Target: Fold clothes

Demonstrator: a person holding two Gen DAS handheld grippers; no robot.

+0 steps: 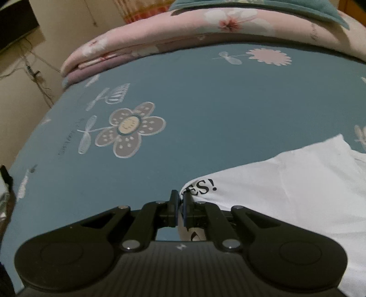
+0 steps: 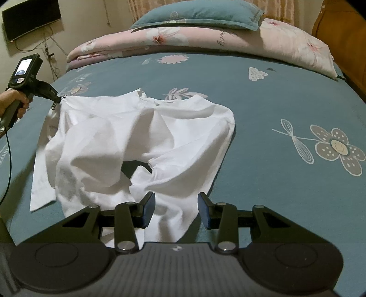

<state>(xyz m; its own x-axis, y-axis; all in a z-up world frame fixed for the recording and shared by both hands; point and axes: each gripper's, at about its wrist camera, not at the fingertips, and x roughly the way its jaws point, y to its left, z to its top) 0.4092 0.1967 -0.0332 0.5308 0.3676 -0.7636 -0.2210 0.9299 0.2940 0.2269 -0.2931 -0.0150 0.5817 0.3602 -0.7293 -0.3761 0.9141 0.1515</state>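
White cotton, one t-shirt (image 2: 137, 141), rumpled on the teal flowered bedsheet (image 2: 274, 91), nothing folded yet.

Far left in the right wrist view: a hand (image 2: 12, 102) holds the left gripper (image 2: 60, 98), tips buried in the shirt's left edge, beside black lettering. Left wrist view confirms it: left gripper (image 1: 180, 201) jaws together, clamped on a thin pinch of the white t-shirt (image 1: 286, 194), print "ES!" just right of the tips. Cloth runs off to the right of those jaws; bare sheet ahead and to the left.

Middle: the shirt body lies bunched just ahead of the right gripper (image 2: 176, 205), with a dark gap in the folds ahead of the left finger. Collar area sits at the far edge, well ahead of the tips.

Right gripper: jaws apart, about halfway. The hem lies under and between the fingers, but the pads are not pressing on it; holds nothing.

Right of the right gripper: bare sheet only, large flower print.

Step, as I judge: spreading the shirt flat before the first fold. The left side is pinched and drawn out; the right side is not yet gripped. The next move likely calls for the right jaws to close on the near hem, then both pull apart to tension the cloth and lay it flat.

Counts: one t-shirt, two grippers, one visible hand, one folded pink quilt (image 2: 205, 38) far ahead, one teal pillow (image 2: 196, 13) on top of it, one dark screen (image 2: 32, 18) on the wall at upper left.
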